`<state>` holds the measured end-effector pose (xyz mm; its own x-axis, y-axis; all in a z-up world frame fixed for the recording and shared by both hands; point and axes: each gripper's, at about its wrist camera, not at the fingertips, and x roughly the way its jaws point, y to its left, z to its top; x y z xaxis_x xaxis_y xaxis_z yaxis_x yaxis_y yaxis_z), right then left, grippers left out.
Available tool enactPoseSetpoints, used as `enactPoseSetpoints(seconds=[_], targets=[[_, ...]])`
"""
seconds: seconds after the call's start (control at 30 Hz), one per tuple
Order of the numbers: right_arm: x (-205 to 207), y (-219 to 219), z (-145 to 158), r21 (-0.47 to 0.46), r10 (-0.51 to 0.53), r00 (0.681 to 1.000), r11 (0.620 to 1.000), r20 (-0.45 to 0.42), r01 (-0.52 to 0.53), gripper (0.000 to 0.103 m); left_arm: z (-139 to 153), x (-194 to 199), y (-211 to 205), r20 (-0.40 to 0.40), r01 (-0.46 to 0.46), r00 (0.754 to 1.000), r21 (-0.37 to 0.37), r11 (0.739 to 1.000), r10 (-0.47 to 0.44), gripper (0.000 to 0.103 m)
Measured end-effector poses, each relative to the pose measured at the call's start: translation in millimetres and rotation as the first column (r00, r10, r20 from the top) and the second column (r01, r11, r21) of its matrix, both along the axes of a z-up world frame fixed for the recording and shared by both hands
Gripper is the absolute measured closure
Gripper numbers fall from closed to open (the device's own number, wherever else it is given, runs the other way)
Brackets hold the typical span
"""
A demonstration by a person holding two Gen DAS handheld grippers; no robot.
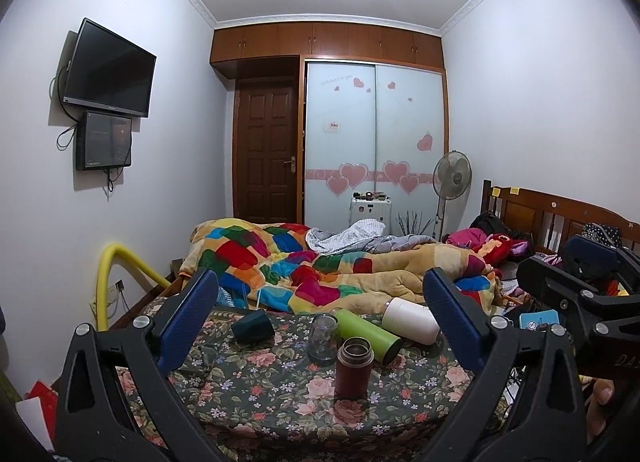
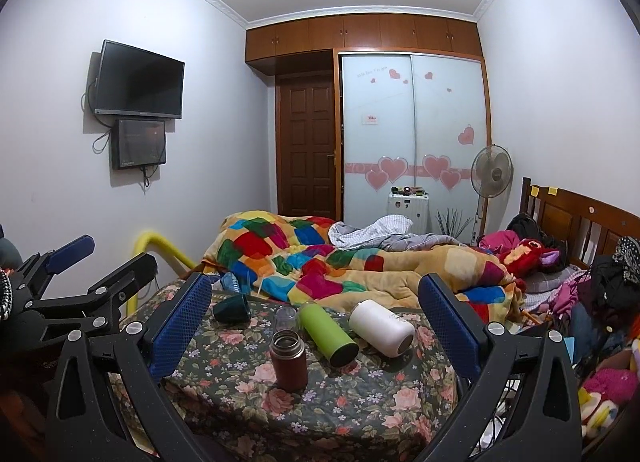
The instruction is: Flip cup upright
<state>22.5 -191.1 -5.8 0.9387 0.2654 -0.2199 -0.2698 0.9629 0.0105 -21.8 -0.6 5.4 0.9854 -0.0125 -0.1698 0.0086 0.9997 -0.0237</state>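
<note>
- Dark teal, the cup lies tipped on its side at the far left of the flowered tablecloth, its mouth seemingly turned toward the near side; it is the likeliest target for flipping upright, though the bottles beside it lie down too.
- Just to its right stands a small clear glass jar, upright, and in front of that a brown-red flask with its top open, also upright.
- A green bottle and a white bottle lie on their sides further right, close together.
- The left gripper hovers short of the table with its blue pads spread wide, nothing between them, framing the whole group rather than the cup alone.
- The right gripper hangs alongside, likewise spread and empty, aimed more at the bottles.
- Behind the table, a patchwork quilt is heaped on the bed, so the far side offers little room.
</note>
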Motion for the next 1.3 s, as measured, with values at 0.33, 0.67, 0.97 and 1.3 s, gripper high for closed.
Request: enactPoseSetpoints(seconds=[0.33, 0.67, 0.97, 1.3], targets=[[0.2, 0.4, 0.1, 0.001, 0.0, 1.0, 1.0, -0.002, 0.0, 0.0, -0.2, 1.5, -0.5, -0.004, 0.001, 1.0, -0.001, 1.0, -0.001, 0.0], [0.4, -0.1, 0.2, 0.002, 0.0, 1.0, 1.0, -0.001, 0.0, 0.0, -3.1, 1.7, -2.4, -0.002, 0.014, 1.0, -0.007, 1.0, -0.014, 0.0], [0.3, -0.8, 0.3, 0.004, -0.001, 1.0, 1.0, -0.001, 0.001, 0.0, -0.4, 2.5, -1.2, -0.003, 0.02, 1.0, -0.015, 1.0, -0.02, 0.0], [3.3, 0.2, 4.4, -0.005, -0.007, 1.0, 1.0, -0.005, 0.007, 0.0, -0.4, 4.7, 1.4, -0.009, 0.032, 0.999, -0.025, 0.999, -0.032, 0.0]])
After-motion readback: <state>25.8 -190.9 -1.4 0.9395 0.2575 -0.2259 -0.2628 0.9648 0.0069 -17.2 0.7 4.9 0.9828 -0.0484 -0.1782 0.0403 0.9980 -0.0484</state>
